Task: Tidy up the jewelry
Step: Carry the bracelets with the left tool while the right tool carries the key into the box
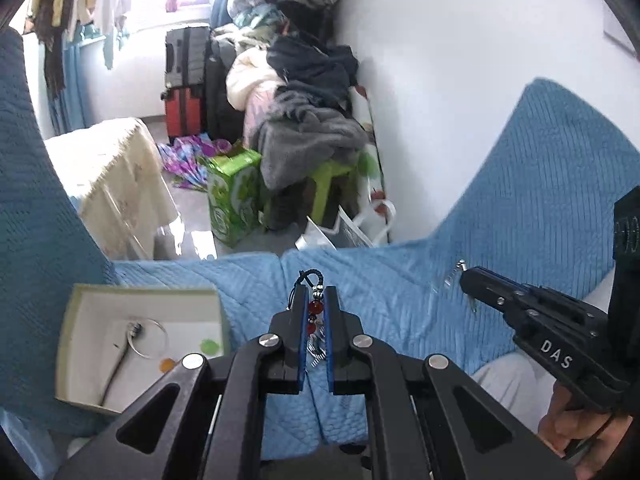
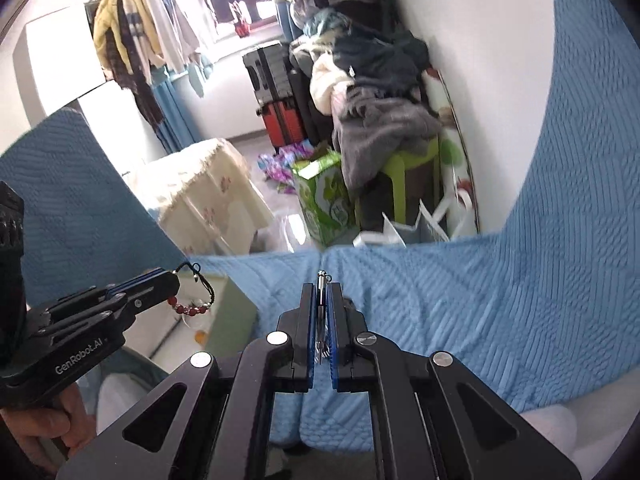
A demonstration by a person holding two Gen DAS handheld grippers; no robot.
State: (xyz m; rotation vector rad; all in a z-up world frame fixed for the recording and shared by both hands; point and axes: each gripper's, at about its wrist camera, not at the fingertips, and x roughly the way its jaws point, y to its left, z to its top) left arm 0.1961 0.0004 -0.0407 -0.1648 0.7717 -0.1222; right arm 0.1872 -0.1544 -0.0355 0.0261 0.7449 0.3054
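Observation:
My left gripper [image 1: 318, 292] is shut on a bracelet [image 1: 315, 307] of red beads, silver beads and black cord. In the right wrist view the bracelet [image 2: 192, 310] dangles from the left gripper [image 2: 174, 280] above the box [image 2: 236, 308]. My right gripper [image 2: 322, 290] is shut on a thin silver piece [image 2: 321, 280] that pokes out past the tips. From the left wrist view the right gripper [image 1: 466, 280] shows at the right with the silver piece [image 1: 454, 276] at its tip. An open pale-green box [image 1: 144, 290] lies at the lower left and holds a silver hoop [image 1: 146, 338].
A blue quilted cover [image 1: 500, 220] drapes the seat and backrest under both grippers. Beyond its edge are a cloth-covered table [image 1: 116, 168], a green carton [image 1: 234, 196], a green stool [image 1: 328, 188] piled with clothes, suitcases [image 1: 186, 80] and white bags [image 1: 352, 228]. A hand [image 1: 580, 432] grips the right handle.

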